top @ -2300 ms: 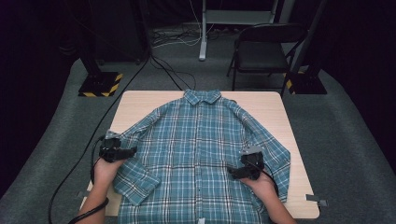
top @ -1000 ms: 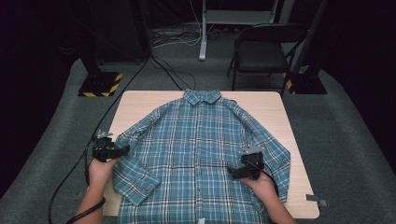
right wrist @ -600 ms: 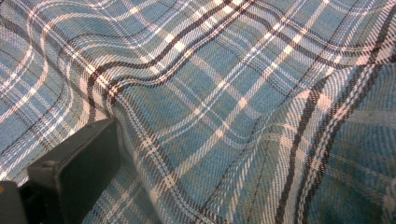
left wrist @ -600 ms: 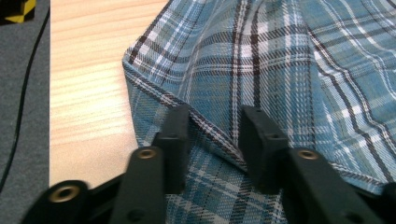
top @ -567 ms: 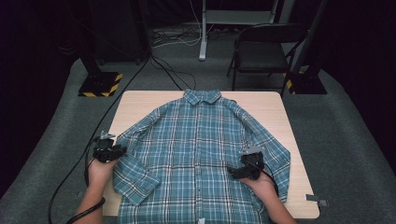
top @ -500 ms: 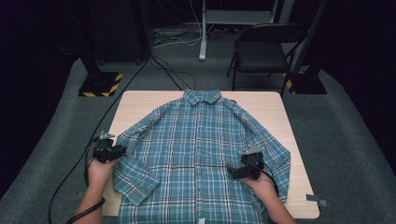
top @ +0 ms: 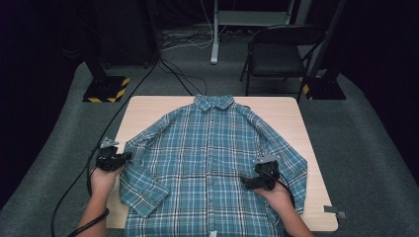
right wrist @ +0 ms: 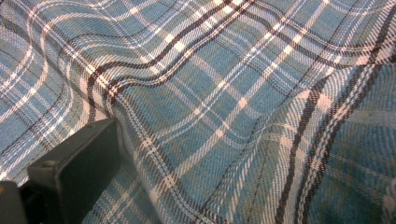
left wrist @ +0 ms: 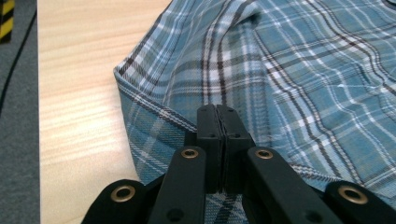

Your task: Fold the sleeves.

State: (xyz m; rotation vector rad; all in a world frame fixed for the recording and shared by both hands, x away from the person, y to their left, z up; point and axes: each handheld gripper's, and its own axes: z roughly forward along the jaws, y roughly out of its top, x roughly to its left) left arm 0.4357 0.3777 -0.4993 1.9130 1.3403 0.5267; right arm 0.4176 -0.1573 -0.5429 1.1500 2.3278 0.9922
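Shirt (top: 212,163) is lying flat across table (top: 148,106); your left gripper (top: 121,159), at 9 o'clock, has just been closing, pinching sleeve edge (left wrist: 154,109); right gripper (top: 247,181), at 4 o'clock, is resting on fabric, opening unclear

— What do the tools look like?
— The left gripper (left wrist: 218,122) is matte black, its flat linkage bars set with brass-ringed rivets. A grey three-cornered plate sits on top and a black cable trails from it.
— And the other?
— The right gripper (top: 246,182) is the same build. Both forearms are bare, no sleeves.
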